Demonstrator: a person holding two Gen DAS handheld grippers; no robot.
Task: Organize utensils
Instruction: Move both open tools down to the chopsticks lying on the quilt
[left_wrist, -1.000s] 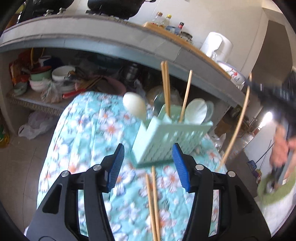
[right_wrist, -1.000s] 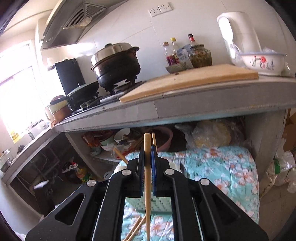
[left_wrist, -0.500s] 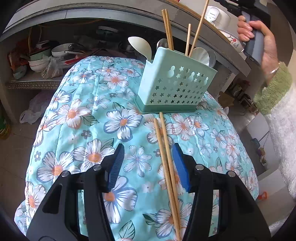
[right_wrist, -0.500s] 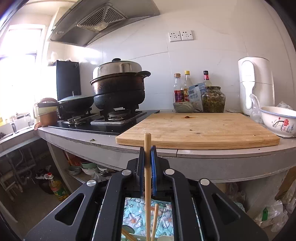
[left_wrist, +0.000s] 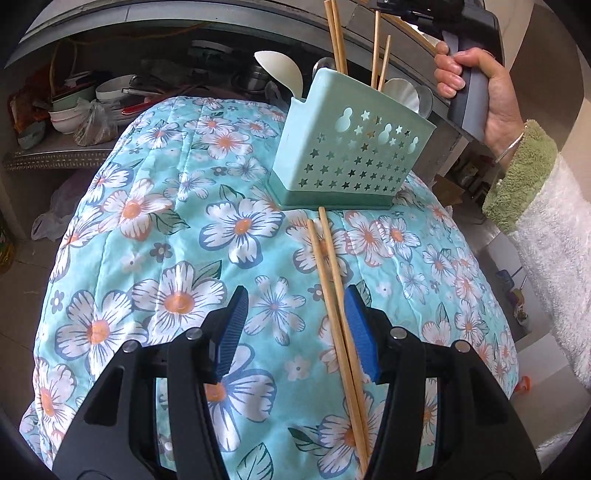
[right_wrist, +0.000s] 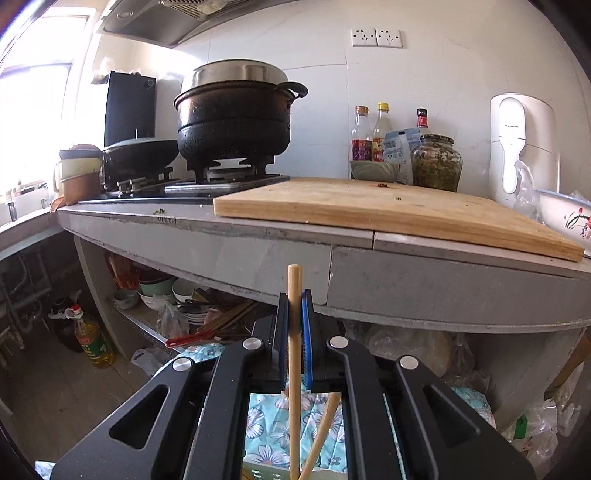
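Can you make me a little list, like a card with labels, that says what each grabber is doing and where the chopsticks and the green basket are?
left gripper: open, low over the flowered cloth, holding nothing
loose chopsticks: two, lying on the cloth, running from the basket's foot back between the left jaws
green basket: stands on the cloth, holds chopsticks and spoons
right gripper: shut on one chopstick, held upright
right hand: up beside the basket

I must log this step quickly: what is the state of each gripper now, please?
Left gripper: open, holding nothing; two chopsticks on the cloth lie between its jaws.
Right gripper: closed on one chopstick, held upright.
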